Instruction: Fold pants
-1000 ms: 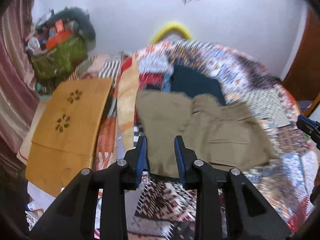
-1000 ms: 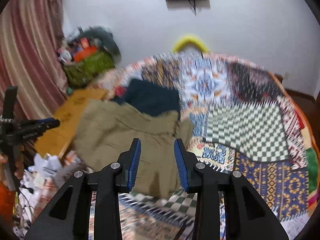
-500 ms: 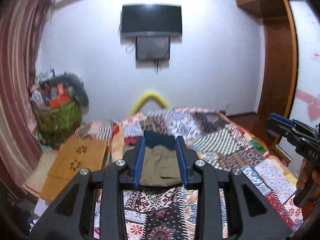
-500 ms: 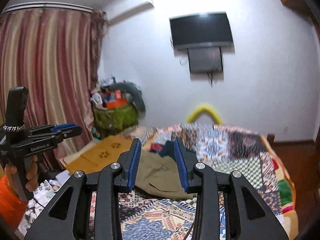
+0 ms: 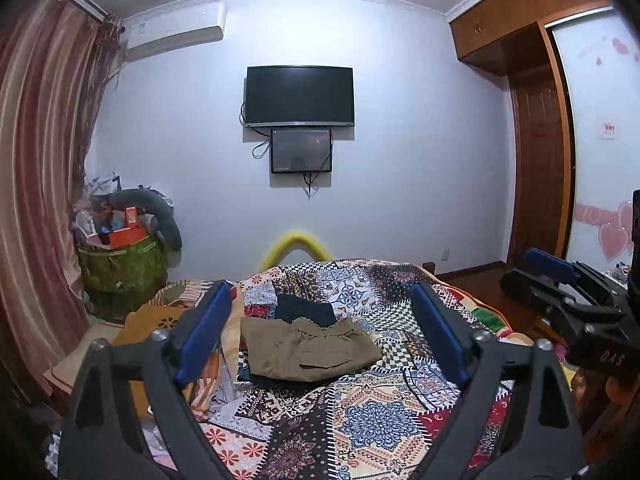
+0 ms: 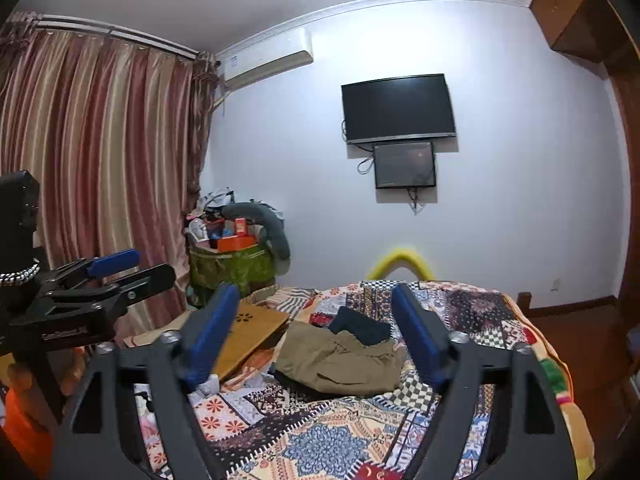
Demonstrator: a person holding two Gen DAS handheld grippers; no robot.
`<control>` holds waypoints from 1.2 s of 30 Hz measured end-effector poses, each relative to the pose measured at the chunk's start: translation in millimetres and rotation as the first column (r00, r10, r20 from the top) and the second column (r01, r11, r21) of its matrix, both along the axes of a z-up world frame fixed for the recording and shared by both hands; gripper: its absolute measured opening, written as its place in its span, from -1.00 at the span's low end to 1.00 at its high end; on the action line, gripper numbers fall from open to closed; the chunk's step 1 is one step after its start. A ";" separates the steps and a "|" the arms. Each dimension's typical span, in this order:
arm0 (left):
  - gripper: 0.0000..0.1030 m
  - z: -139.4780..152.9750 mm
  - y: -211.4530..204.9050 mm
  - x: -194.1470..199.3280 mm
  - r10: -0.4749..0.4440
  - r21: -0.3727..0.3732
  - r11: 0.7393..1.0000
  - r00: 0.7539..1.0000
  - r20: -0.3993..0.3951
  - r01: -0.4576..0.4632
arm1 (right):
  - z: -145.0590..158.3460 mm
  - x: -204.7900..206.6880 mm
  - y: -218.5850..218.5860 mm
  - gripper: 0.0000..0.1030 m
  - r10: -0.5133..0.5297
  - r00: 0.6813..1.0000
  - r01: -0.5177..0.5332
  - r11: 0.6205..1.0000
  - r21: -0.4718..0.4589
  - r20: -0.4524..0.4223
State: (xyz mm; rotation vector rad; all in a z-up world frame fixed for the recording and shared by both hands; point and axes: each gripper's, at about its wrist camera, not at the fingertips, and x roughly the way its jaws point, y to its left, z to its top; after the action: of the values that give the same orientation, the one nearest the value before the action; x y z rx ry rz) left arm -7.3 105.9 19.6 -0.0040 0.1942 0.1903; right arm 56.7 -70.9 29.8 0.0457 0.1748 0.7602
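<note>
Khaki pants [image 5: 308, 350] lie folded in a rough rectangle on the patchwork bedspread [image 5: 360, 412], on top of a dark garment [image 5: 306, 308]. They also show in the right wrist view [image 6: 340, 360]. My left gripper [image 5: 320, 332] is open wide and empty, held back well short of the pants. My right gripper [image 6: 314, 330] is open wide and empty, also held back from them. Each gripper shows at the edge of the other's view, the right one [image 5: 560, 292] and the left one [image 6: 100, 284].
A wooden lap board [image 6: 248, 336] lies left of the pants. A green bag full of clutter [image 5: 120, 268] stands by the curtain [image 6: 100, 160]. A TV [image 5: 300, 96] hangs on the far wall. A wooden wardrobe [image 5: 536, 140] is on the right.
Both grippers pulled back and up from close over the pants, and both opened wide. The pants stay folded on the bed.
</note>
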 end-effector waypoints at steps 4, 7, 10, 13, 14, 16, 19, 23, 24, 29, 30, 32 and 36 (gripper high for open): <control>0.95 -4.1 -2.2 -4.4 0.007 0.002 1.000 1.000 -0.002 -0.007 | -0.5 -2.2 -3.6 1.00 -0.049 0.999 0.049 0.999 -0.008 0.013; 0.98 -7.8 -1.1 -4.8 -0.002 -0.016 1.000 1.000 -0.011 0.002 | 1.4 -1.6 -3.4 1.00 -0.061 0.998 0.061 0.998 -0.011 0.006; 0.99 -8.9 -2.3 -5.4 -0.003 -0.022 1.000 1.000 -0.013 0.003 | -1.2 -3.4 -6.6 1.00 -0.069 0.998 0.070 0.997 -0.014 0.009; 0.99 -10.1 -3.0 -7.9 -0.002 -0.024 1.000 1.000 -0.008 0.002 | -2.7 -5.7 -7.2 1.00 -0.072 0.997 0.072 0.997 -0.020 0.012; 0.99 -10.5 -3.3 -8.5 -0.004 -0.027 1.000 1.000 -0.006 0.004 | -5.3 -8.9 -9.0 1.00 -0.073 0.997 0.073 0.997 -0.019 0.011; 0.99 -11.0 -1.8 -7.9 -0.005 -0.032 0.999 1.000 -0.005 0.005 | -6.2 -10.8 -10.3 1.00 -0.073 0.997 0.073 0.997 -0.019 0.010; 0.99 -11.7 -0.5 -6.8 -0.003 -0.032 0.999 1.000 -0.007 0.003 | -7.1 -9.7 -10.5 1.00 -0.073 0.997 0.074 0.997 -0.020 0.006; 0.99 -12.9 0.3 -6.3 0.001 -0.031 1.000 1.000 -0.010 -0.001 | -11.3 -10.0 -10.1 1.00 -0.075 0.997 0.075 0.997 -0.031 -0.002; 0.99 -13.3 0.8 -5.9 0.001 -0.032 0.999 1.000 -0.012 -0.001 | -12.6 -9.7 -10.0 1.00 -0.074 0.997 0.074 0.997 -0.032 -0.004; 0.99 -16.5 3.3 -4.2 0.006 -0.033 0.999 1.000 -0.020 -0.007 | -14.8 -7.3 -8.9 1.00 -0.073 0.997 0.072 0.997 -0.040 -0.020; 0.99 -17.3 3.3 -3.7 0.008 -0.032 0.999 1.000 -0.022 -0.009 | -14.9 -7.2 -8.5 1.00 -0.072 0.997 0.071 0.997 -0.041 -0.022; 1.00 -18.6 2.9 -3.1 0.011 -0.030 0.999 1.000 -0.025 -0.012 | -14.8 -7.3 -8.9 1.00 -0.073 0.997 0.072 0.996 -0.042 -0.025; 1.00 -19.0 4.0 -1.0 0.009 -0.031 0.999 0.999 -0.031 -0.009 | -13.9 -7.3 -9.6 1.00 -0.073 0.997 0.072 0.997 -0.042 -0.032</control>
State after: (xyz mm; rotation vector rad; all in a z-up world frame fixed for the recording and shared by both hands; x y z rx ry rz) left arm -8.3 109.9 0.6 -0.0326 0.2279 0.1964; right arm 49.4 -80.6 15.9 0.0253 0.2191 0.6835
